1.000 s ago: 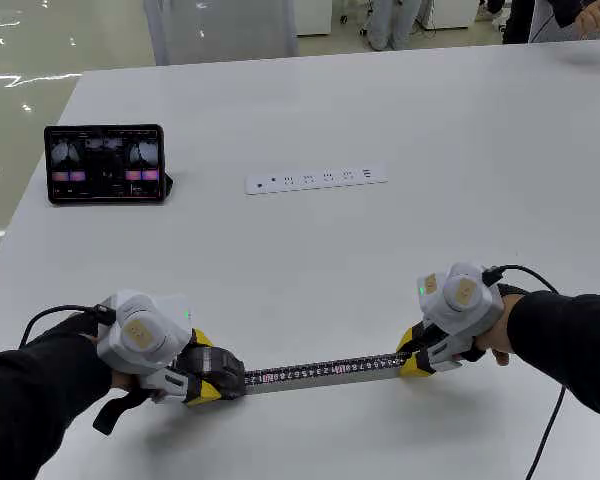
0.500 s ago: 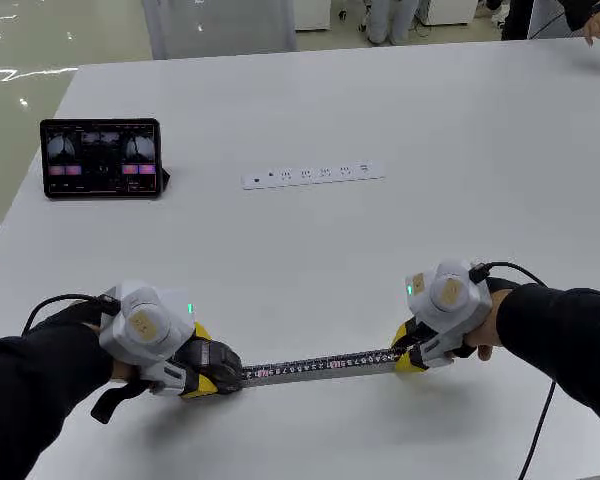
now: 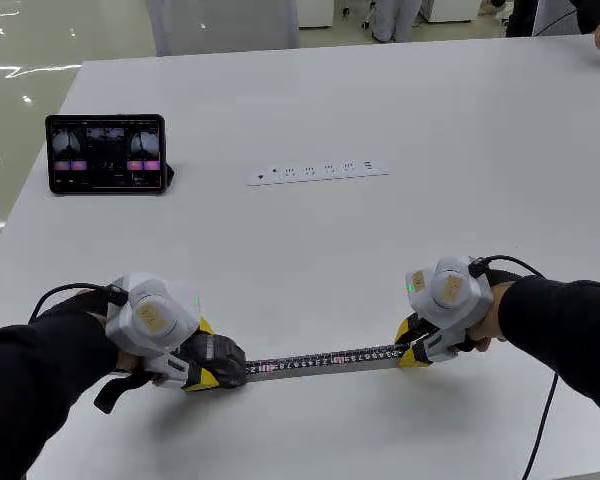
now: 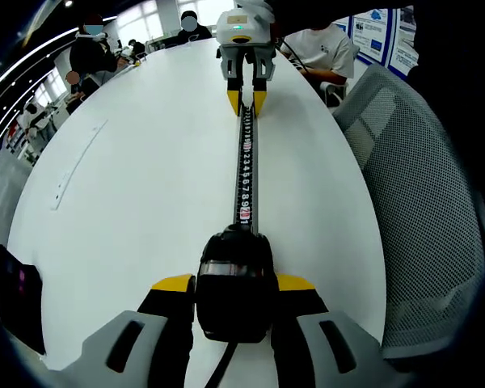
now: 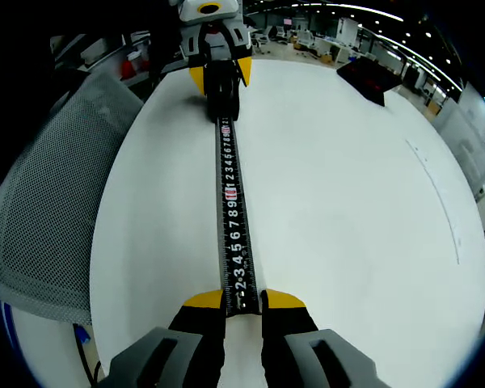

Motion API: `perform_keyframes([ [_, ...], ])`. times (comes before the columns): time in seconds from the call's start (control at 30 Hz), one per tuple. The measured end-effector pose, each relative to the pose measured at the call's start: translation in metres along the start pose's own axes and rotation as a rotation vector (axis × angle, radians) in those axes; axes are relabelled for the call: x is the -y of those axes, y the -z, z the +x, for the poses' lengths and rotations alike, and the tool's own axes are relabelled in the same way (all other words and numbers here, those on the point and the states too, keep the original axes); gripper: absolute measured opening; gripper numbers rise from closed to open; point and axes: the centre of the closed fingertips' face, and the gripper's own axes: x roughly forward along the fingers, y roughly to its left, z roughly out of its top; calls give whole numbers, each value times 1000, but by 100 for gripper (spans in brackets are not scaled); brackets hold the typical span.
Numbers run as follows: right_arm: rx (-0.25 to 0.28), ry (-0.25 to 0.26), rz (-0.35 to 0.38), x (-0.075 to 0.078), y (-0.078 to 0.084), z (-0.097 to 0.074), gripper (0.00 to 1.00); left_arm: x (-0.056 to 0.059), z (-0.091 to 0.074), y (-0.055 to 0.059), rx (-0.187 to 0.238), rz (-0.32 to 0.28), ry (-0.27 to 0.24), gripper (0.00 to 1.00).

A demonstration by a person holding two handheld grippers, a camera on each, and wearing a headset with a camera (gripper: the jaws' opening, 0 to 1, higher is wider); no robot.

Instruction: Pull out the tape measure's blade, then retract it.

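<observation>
Smooth white table (image 3: 400, 100), glossy black plastic tape measure case (image 4: 235, 283), thin metal blade (image 5: 231, 218), grey mesh chair (image 4: 424, 202)

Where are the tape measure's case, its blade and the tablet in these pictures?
tape measure case (image 4: 235, 283): left gripper view, top of its black housing.
blade (image 5: 232, 234): right gripper view, numbered middle stretch.
tablet (image 3: 106, 153): head view, middle of its screen.

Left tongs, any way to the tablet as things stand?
Probably not yet. The left tongs are shut on the tape measure case, its blade drawn out to the right tongs, which pinch its end. Nothing stands on the table between them and the tablet, so letting go would likely free the way.
</observation>
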Motion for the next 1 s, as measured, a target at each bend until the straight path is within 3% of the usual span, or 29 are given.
perform_keyframes([
  [0.27,-12,4,-5,0,1,-6,19,-2,-7,8,-7,-25,-9,32],
  [0.47,3,25,5,1,3,-10,21,-6,-14,6,13,-49,-35,36],
  [0.63,47,40,56,0,-6,-15,36,-8,-19,5,30,-70,-45,40],
  [0.83,61,52,120,0,-9,-20,48,-8,-23,4,57,-151,-57,56],
  [0.97,92,67,163,0,-13,-24,51,-10,-29,4,85,-195,-85,64],
  [1.0,102,76,176,0,-13,-25,52,-10,-31,6,94,-230,-88,69],
])
